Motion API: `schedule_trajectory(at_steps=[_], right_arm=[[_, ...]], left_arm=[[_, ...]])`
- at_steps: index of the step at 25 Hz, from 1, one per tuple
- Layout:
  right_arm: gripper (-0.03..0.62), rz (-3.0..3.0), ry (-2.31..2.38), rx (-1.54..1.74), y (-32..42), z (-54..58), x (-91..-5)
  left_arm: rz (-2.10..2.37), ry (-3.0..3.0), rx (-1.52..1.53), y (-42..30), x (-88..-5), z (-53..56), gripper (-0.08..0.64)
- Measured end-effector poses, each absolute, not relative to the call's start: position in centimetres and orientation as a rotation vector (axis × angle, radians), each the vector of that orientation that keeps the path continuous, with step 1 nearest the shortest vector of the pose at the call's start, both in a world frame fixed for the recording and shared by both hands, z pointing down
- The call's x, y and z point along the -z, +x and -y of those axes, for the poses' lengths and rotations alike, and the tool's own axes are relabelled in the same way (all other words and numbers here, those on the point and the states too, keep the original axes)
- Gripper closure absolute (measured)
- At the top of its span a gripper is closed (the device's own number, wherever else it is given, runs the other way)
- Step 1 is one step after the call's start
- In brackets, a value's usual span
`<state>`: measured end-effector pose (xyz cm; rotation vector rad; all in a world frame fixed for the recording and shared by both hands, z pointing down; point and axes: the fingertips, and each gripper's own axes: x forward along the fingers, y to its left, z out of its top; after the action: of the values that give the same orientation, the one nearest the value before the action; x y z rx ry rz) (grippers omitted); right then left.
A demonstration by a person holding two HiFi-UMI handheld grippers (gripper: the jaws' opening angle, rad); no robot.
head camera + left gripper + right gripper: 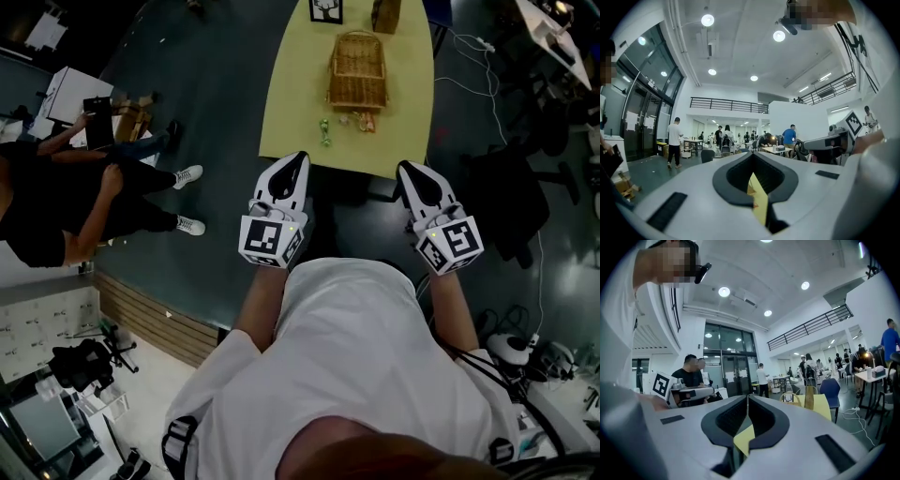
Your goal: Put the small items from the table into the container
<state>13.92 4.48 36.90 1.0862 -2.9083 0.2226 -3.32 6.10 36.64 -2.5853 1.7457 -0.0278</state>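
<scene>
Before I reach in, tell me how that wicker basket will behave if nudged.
The wicker basket looks woven and empty, so probably light and apt to slide on the smooth yellow table. Its wide, flat shape should resist tipping.

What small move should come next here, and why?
Likely open the right tool and reach forward to the small items: it and the left tool are shut, empty, short of the table, and the items lie before the basket, not inside.
</scene>
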Motion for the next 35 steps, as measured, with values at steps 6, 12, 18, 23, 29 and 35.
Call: schedule_trajectory(at_steps=[6, 12, 18, 23, 29, 35], right_arm=[[0.577, 2.887, 1.129, -0.173, 10.5, 2.1, -35.7], [0.577, 2.861, 1.187, -0.177, 7.4, 8.8, -34.9], [0.577, 2.813, 1.245, -0.234, 5.0, 14.2, -36.6], [0.577, 2.793, 1.238, -0.288, 4.6, 16.5, -37.9], [0.577, 2.737, 1.147, -0.367, 6.2, 18.7, -42.6], [0.575, 2.559, 0.986, -0.552, 8.8, 21.4, -55.9]], left_arm=[[-1.674, -2.600, 0.021, -6.4, -36.0, 1.5, 0.552], [-1.598, -2.628, 0.061, -9.3, -35.5, 9.0, 0.552], [-1.523, -2.707, 0.102, -11.1, -37.7, 15.0, 0.552], [-1.474, -2.736, 0.115, -10.6, -39.3, 17.6, 0.552], [-1.535, -2.742, 0.136, -9.6, -41.1, 18.8, 0.552], [-1.745, -2.682, 0.162, -8.9, -43.1, 18.8, 0.552]])
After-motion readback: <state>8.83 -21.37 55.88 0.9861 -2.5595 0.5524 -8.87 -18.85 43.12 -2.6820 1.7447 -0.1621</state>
